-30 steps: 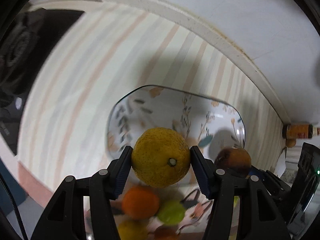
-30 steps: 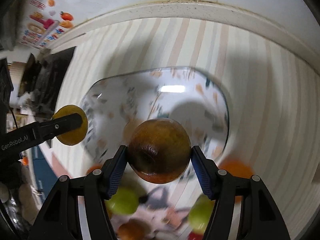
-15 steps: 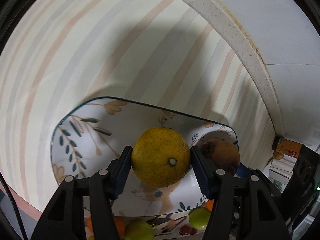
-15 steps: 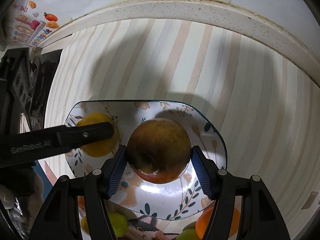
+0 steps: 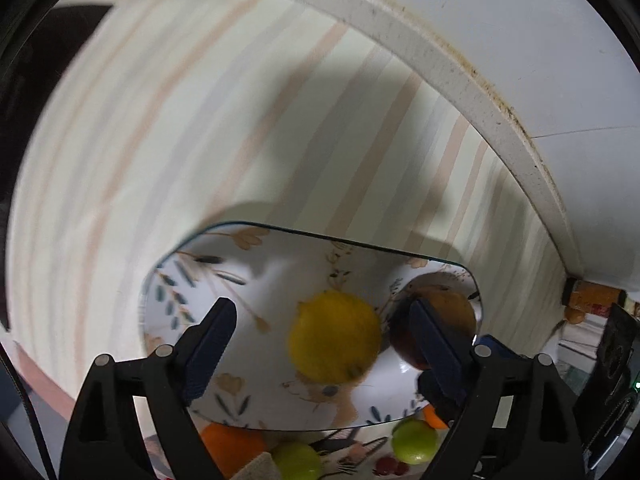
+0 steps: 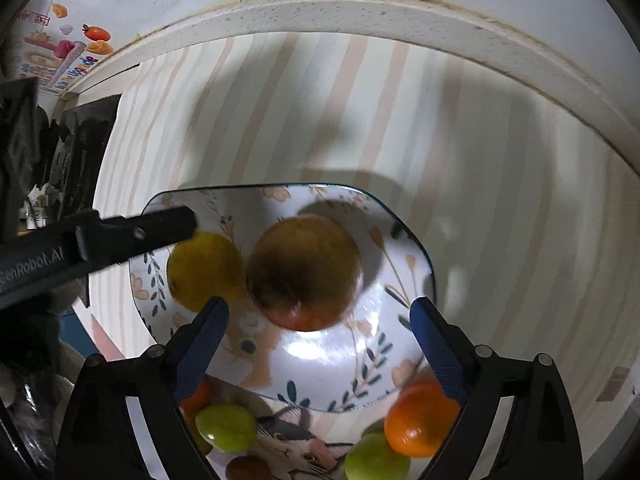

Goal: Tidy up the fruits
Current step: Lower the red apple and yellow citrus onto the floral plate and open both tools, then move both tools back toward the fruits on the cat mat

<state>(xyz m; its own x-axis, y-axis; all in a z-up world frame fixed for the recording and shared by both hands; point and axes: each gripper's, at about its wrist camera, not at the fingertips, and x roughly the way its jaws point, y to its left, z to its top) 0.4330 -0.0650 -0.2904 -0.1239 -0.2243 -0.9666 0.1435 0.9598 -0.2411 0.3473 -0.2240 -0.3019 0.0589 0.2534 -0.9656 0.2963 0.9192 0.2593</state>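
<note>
A floral plate [image 5: 192, 280] [image 6: 404, 344] lies on the striped tablecloth. A yellow citrus [image 5: 335, 338] [image 6: 204, 272] and a brown-red apple [image 5: 440, 312] [image 6: 304, 272] rest on it side by side. My left gripper [image 5: 320, 340] is open above the citrus, its fingers apart on either side. My right gripper [image 6: 320, 336] is open just before the apple, not touching it. The left gripper's finger [image 6: 132, 236] shows over the plate's left edge in the right wrist view.
Nearer me, loose fruit lies on a cat-print mat [image 6: 296, 444]: oranges [image 6: 420, 420] [image 5: 228, 446], green limes [image 6: 226, 428] [image 5: 414, 442] and a small brown fruit [image 6: 248, 470]. A white wall ledge [image 6: 360, 12] runs behind. A bottle [image 5: 596, 298] lies at the far right.
Both grippers have opened and let go: the yellow citrus and the apple now lie on the plate. Both grippers have drawn back a little.
</note>
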